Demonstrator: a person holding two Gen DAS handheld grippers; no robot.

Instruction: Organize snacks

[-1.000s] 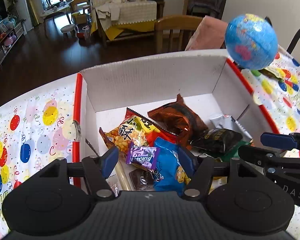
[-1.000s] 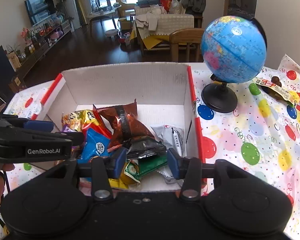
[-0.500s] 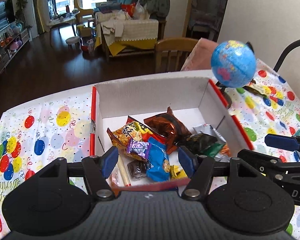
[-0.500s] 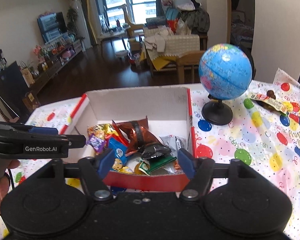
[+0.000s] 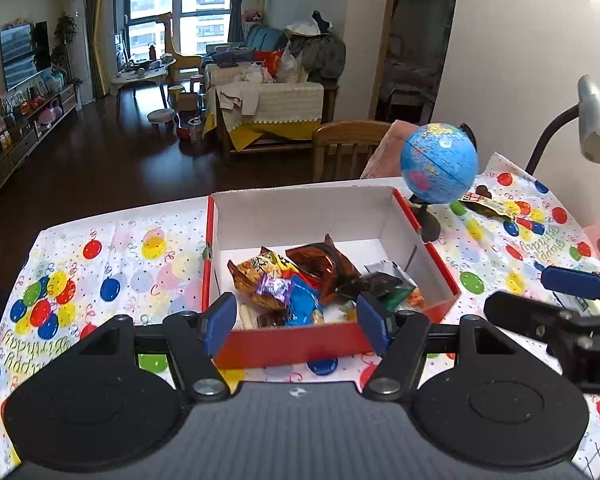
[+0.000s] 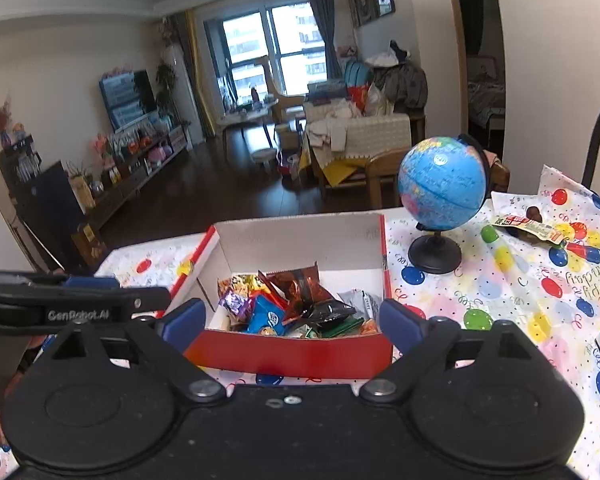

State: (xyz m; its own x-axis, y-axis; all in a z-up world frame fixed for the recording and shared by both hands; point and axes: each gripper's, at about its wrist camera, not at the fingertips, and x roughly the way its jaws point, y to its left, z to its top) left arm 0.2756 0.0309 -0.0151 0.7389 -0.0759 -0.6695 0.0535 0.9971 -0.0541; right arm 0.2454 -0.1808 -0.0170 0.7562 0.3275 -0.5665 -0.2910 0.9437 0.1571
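Here, I hold both claws above the near edge of a table w/ a balloon-print cloth [image 5: 112, 264], looking down at a red cardboard box [image 5: 296, 344] w/ white inside walls. My left gripper [image 5: 296, 322] has its blue pads spread wide apart, nothing between them. My right gripper [image 6: 292, 320] is likewise spread wide and empty. The snacks [image 5: 300, 284] lie piled in the near half of the box: an orange-yellow bag [image 5: 256, 276], a brown foil pack [image 5: 320, 264], a small purple wrapper [image 5: 276, 288], a blue pack [image 5: 304, 306], plus dark and green packs toward the right wall. One more wrapper [image 6: 526, 226] lies on the cloth beyond a blue globe [image 6: 442, 184], well apart from the box, w/ a small dark piece just beside it; I can't tell what that piece is. A lamp stands at far right. My read: most of the sorting looks done, and I'm between picks, hands free. Next move prob. calls for my right claw to reach past the globe w/o knocking it, come down flat on that thin wrapper, pinch it, and carry it to the box.
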